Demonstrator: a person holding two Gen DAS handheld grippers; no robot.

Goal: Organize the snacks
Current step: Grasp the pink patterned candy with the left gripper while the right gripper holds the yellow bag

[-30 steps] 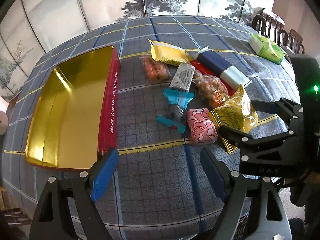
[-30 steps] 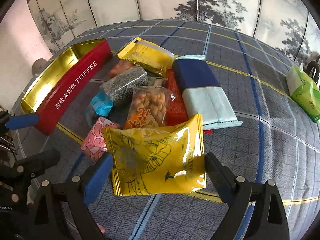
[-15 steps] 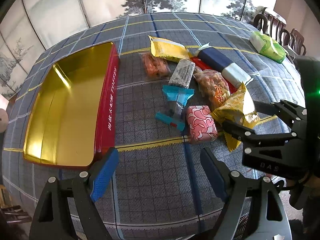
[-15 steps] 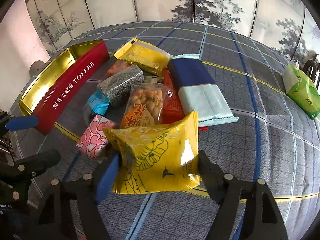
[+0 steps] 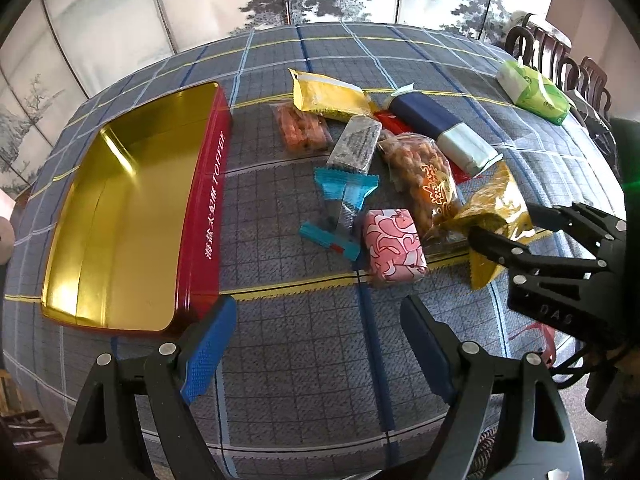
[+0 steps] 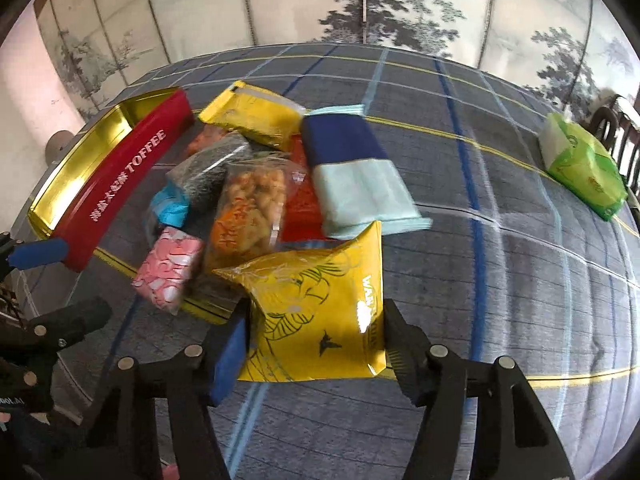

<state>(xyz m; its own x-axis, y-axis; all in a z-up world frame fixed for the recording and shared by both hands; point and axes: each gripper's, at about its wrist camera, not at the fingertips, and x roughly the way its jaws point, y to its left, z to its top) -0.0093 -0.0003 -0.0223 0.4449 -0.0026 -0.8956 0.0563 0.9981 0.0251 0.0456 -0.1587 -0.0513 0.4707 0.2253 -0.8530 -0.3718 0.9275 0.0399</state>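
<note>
A yellow snack bag (image 6: 320,304) sits between the fingers of my right gripper (image 6: 316,340). The jaws are closing and both pads press its sides, so it bulges and tips up; the left wrist view shows the same bag (image 5: 496,204) crumpled in that gripper (image 5: 516,224). My left gripper (image 5: 316,344) hangs open over bare cloth, holding nothing. The open red and gold toffee tin (image 5: 208,200) lies to its left. Between tin and bag lie a pink packet (image 5: 394,246), a clear peanut bag (image 5: 424,176) and a navy and mint packet (image 5: 444,132).
Further back lie another yellow packet (image 5: 328,98), an orange snack pack (image 5: 302,132), a grey bar (image 5: 356,146) and a teal wrapper (image 5: 344,192). A green tissue pack (image 5: 532,92) lies at the far right, with dark chairs (image 5: 560,52) behind. A checked cloth (image 5: 304,360) covers the table.
The right gripper's jaws have come together on the yellow bag, crumpling it and tipping it up. The left gripper has stayed where it was, open.
</note>
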